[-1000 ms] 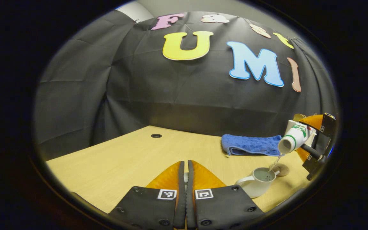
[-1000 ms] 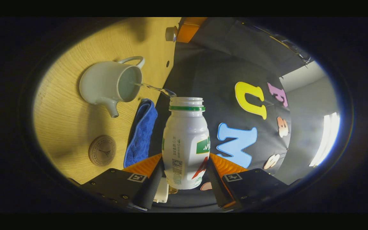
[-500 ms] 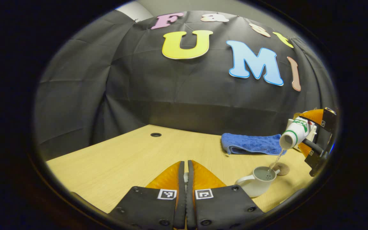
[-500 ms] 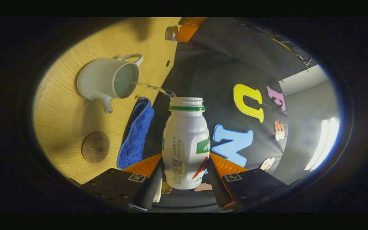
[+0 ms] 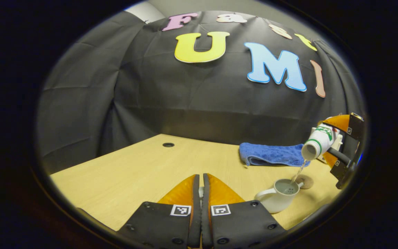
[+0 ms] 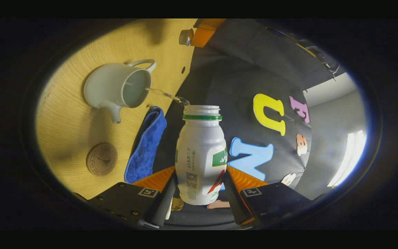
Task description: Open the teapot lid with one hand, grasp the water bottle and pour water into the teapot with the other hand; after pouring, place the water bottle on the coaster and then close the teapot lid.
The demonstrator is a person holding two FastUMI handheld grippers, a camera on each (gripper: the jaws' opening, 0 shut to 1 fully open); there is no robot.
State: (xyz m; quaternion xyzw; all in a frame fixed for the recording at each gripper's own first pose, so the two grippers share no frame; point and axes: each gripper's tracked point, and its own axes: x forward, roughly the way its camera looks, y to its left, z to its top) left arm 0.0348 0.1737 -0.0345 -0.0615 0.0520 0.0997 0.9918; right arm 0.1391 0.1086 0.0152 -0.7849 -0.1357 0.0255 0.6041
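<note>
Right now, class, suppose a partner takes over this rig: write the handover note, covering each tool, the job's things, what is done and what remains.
Left tool: fingers closed together, held off to the side of the teapot; the lid shows at its tips in the right gripper view.
Right tool: shut on the tilted water bottle, a thin stream running into the open teapot.
Coaster: bare, between teapot and blue towel.
Done: lid off, bottle grasped.
Left: finish pouring, set bottle on coaster, close lid.

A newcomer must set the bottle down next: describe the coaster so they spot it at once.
Start at the wooden table and find the folded blue towel by the black cloth wall. Beside it, short of the white teapot, lies the coaster. It is the only flat brown disc there, with a stamped emblem.
</note>
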